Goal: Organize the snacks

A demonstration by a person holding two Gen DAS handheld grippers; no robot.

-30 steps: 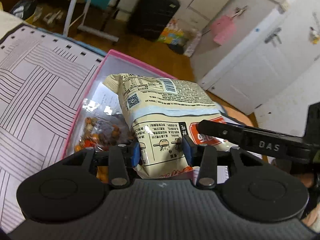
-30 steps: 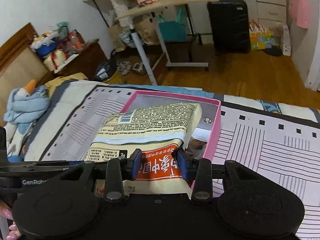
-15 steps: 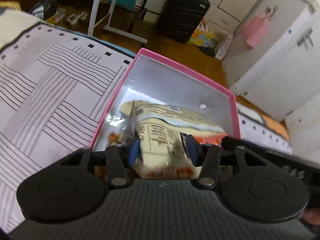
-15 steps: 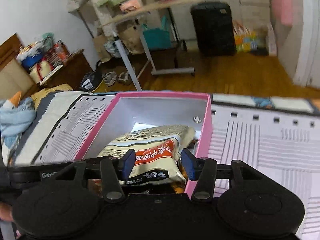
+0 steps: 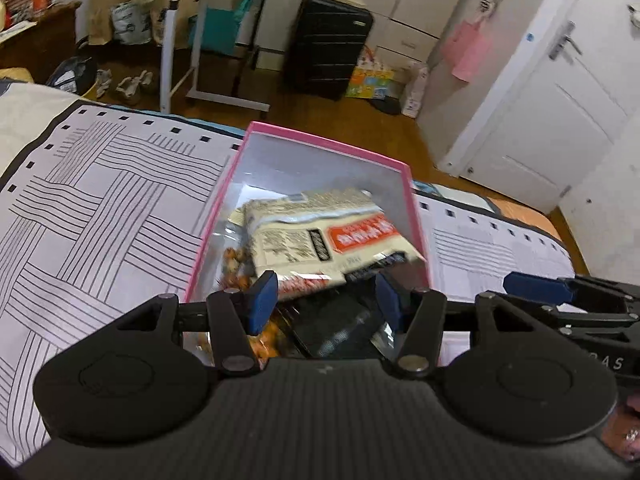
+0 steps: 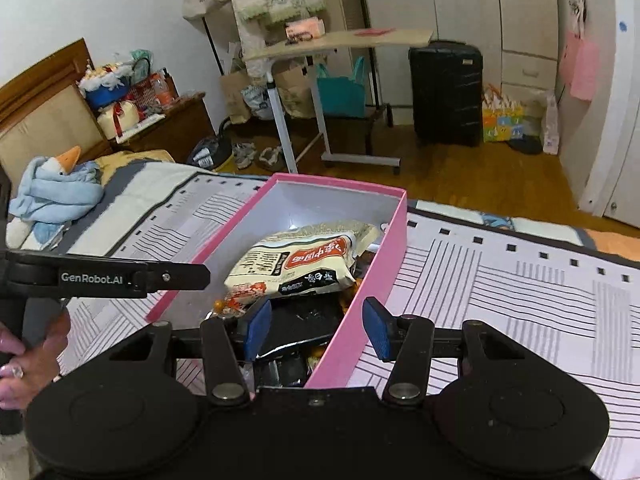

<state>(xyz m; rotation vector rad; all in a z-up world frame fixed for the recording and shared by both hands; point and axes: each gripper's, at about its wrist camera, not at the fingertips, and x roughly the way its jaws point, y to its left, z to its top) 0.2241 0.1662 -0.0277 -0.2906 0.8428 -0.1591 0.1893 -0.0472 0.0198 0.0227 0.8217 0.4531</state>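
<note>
Two grippers hover over a bed spread (image 5: 92, 208) printed with grey line-blocks and small black squares. Beyond it runs a wooden floor (image 6: 460, 176) with a black suitcase (image 6: 446, 92), a rolling side table (image 6: 340, 40), white cupboards and a door (image 5: 552, 120); a wooden headboard (image 6: 36, 100) and a blue goose toy (image 6: 56, 188) sit at the bed's left end.

A pink box (image 6: 380, 264) lies open on the spread, its long axis running away from both cameras toward the floor. Inside, on top of a dark packet (image 6: 304, 320) and orange snacks (image 5: 236, 260), rests a cream bag (image 6: 304, 262) with an orange-red label. The bag lies flat-ish, its long axis angled across the box, one end toward the far wall and the other toward the grippers.

The left gripper (image 5: 326, 298) has its blue pads spread, nothing pinched; the bag sits below and beyond them. The right gripper (image 6: 316, 326) is likewise spread and empty, straddling the box's right wall. A hand (image 6: 28, 364) grips the left tool's handle.
</note>
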